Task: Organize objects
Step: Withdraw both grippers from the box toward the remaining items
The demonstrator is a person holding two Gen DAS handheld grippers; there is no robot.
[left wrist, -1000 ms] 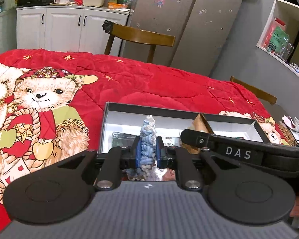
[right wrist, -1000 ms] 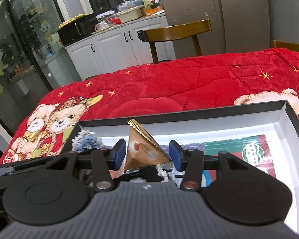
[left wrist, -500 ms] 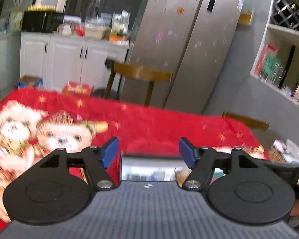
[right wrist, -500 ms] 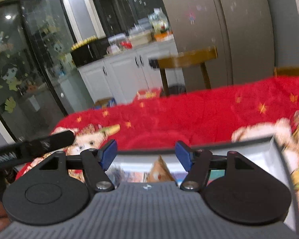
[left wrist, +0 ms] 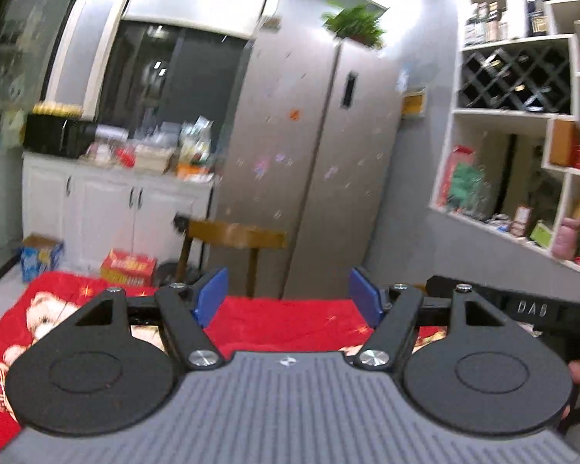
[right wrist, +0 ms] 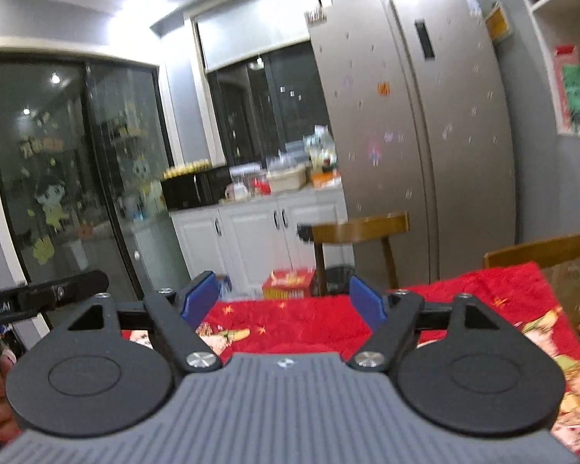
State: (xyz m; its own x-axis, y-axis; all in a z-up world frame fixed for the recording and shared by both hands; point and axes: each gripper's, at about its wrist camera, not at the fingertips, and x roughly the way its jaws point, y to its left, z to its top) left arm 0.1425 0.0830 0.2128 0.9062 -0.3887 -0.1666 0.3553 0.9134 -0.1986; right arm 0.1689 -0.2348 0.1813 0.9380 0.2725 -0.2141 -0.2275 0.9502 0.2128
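Note:
My left gripper (left wrist: 288,301) is open and empty, raised and pointing at the room above the red bear-print quilt (left wrist: 286,323). My right gripper (right wrist: 284,299) is also open and empty, raised over the same quilt (right wrist: 301,324). The black tray with the blue knitted item and the brown packet is out of both views. The right gripper's arm (left wrist: 521,307) shows at the right of the left wrist view. The left gripper's arm (right wrist: 38,295) shows at the left of the right wrist view.
A wooden chair (left wrist: 232,239) stands behind the table, in front of a grey fridge (left wrist: 320,162). White cabinets (left wrist: 108,208) with a cluttered counter are at the left. Wall shelves (left wrist: 521,154) are at the right. Another chair back (right wrist: 541,249) shows at the right.
Both grippers have let go of their items, the left of the blue knitted item, the right of the brown packet, opened, and lifted up and away; the tray dropped out of view.

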